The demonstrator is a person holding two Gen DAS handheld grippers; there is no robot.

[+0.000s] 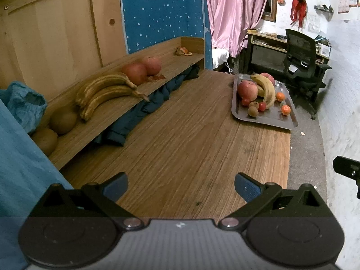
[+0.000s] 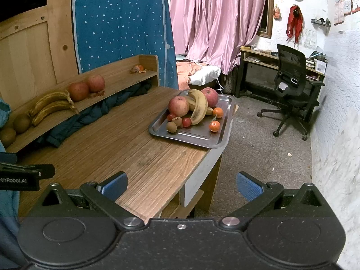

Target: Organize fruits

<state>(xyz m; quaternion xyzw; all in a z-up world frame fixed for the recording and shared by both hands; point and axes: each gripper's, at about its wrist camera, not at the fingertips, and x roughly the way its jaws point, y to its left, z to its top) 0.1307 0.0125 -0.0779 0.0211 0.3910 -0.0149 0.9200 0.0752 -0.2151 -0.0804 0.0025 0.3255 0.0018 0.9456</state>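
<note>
While both grippers hover spread and empty over the table's near end, the tray (image 2: 219,142) of fruit lies ahead at the far right edge, nearer the right gripper (image 2: 181,185) (left gripper (image 1: 181,186) farther off).

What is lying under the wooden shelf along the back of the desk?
A crumpled dark blue garment is stuffed under the shelf, spilling onto the desk. Anything behind the fabric is hidden.
</note>
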